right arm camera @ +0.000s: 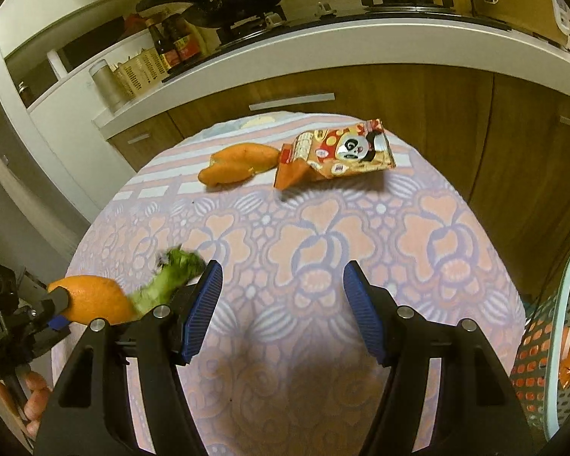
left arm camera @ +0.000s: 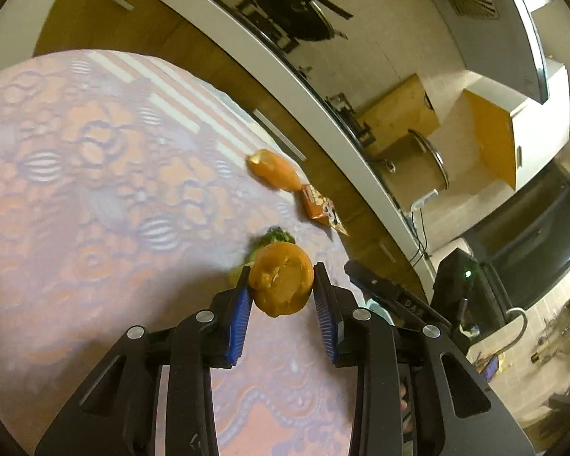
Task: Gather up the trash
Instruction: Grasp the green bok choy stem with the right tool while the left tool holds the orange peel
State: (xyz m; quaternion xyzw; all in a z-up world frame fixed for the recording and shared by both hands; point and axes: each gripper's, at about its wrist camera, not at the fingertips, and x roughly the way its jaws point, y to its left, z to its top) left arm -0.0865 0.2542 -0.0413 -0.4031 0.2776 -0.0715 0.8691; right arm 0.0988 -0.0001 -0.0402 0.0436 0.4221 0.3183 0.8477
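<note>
My left gripper (left arm camera: 281, 288) has its jaws clamped on one orange peel (left arm camera: 281, 285). My right gripper (right arm camera: 283, 304) hangs open, empty. On the desk (right arm camera: 361, 228): one second peel (right arm camera: 239, 167), one snack wrapper (right arm camera: 338, 152), one green scrap (right arm camera: 171, 277).

Orange peel (left arm camera: 281, 279), cupped, pinched between blue pads. Second orange peel (right arm camera: 239, 167) lying on patterned cloth, touching crumpled panda snack wrapper (right arm camera: 338, 152). Green vegetable scrap (right arm camera: 167, 279) nearby.
</note>
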